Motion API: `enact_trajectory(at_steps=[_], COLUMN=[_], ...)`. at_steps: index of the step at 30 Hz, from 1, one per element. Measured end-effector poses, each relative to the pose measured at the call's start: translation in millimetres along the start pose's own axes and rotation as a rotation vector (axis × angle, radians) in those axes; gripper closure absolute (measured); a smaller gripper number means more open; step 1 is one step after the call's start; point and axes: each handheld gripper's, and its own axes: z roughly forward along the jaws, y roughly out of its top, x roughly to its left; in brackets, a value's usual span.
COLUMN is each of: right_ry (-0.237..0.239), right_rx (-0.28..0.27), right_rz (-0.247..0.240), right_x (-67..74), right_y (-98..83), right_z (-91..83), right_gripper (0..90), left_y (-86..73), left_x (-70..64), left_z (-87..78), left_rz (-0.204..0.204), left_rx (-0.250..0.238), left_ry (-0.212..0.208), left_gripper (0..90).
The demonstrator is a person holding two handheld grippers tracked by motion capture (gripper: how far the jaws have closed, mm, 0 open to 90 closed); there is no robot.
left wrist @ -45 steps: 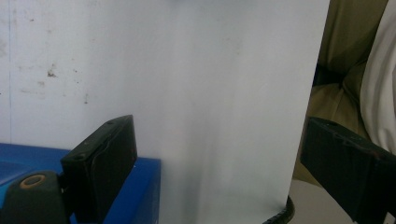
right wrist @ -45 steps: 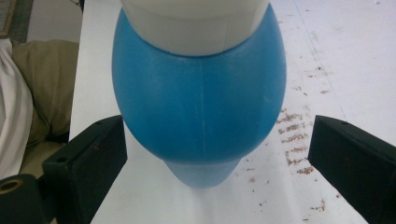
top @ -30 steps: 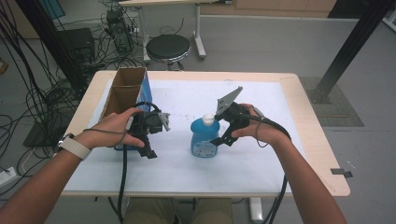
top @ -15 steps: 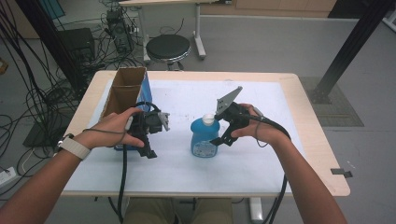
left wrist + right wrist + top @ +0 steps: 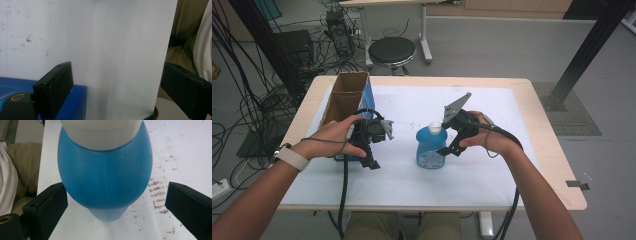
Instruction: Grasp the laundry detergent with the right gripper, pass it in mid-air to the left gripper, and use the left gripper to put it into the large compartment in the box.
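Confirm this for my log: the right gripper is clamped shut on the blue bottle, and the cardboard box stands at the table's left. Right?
Not quite. The right gripper is open: in the right gripper view its jaws stand apart on either side of the blue bottle, touching neither side. The cardboard box does stand at the table's left.

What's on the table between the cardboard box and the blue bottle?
In the high view, the left tongs and holding hand lie between the open brown cardboard box and blue plastic bottle.

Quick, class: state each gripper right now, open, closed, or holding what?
Left gripper: open, jaws wide apart, holding nothing.
Right gripper: open, jaws either side of the blue bottle, not clamped on it.
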Motion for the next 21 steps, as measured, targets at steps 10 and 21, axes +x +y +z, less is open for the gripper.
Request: enact_trajectory(at_steps=[10,21], right_ry=[-0.001,0.004], right_rx=[-0.002,-0.006], right_rz=[0.002,0.004], right_x=[-0.4,-0.7], right_y=[-0.1,-0.6], right_z=[0.0,1.8], right_gripper=[4.3,4.4], left_y=[-1.0,-1.9], left_x=[0.2,0.5], left_z=[-0.2,-0.7], left_rz=[-0.003,-0.006], left_rx=[-0.003,-0.004], left_ry=[0.003,0.004], left_gripper=[11.4,11.4])
